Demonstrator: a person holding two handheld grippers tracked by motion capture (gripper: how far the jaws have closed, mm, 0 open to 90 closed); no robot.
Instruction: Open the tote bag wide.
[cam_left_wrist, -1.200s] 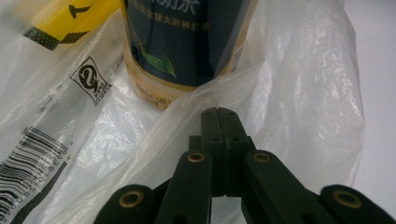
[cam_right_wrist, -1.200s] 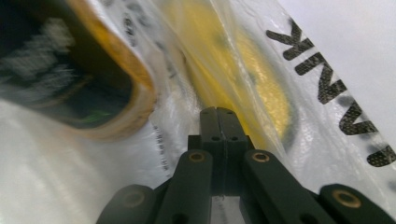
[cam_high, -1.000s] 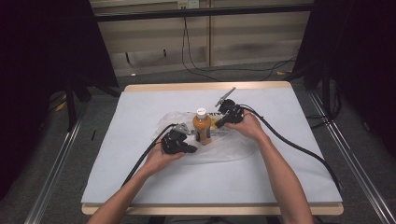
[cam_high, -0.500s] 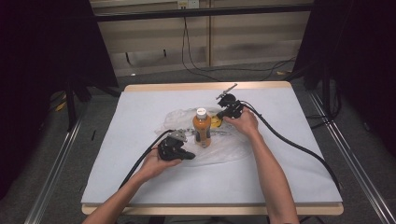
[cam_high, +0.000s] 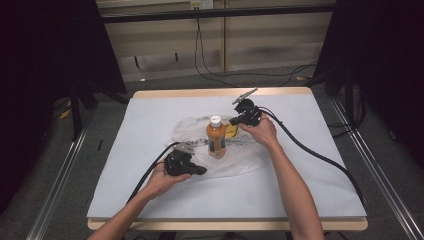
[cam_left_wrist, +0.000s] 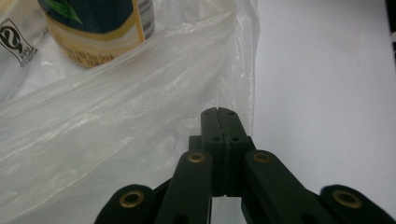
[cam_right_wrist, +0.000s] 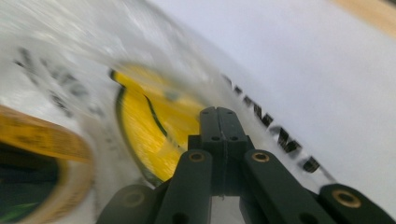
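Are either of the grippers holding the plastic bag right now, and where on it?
Cannot be told. Both the left gripper and right gripper are shut over the plastic bag; any pinched film is hidden.

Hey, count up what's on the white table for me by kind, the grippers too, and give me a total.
Bottle of orange drink with white cap: 1
Clear plastic bag with yellow print: 1
Black hand-held grippers: 2, left gripper and right gripper
Total: 4

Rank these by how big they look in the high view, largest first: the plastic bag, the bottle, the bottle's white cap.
1. Plastic bag, spread wide under the rest.
2. Bottle, standing upright on the bag.
3. White cap, the smallest; being nearest the camera does not alter its rank.
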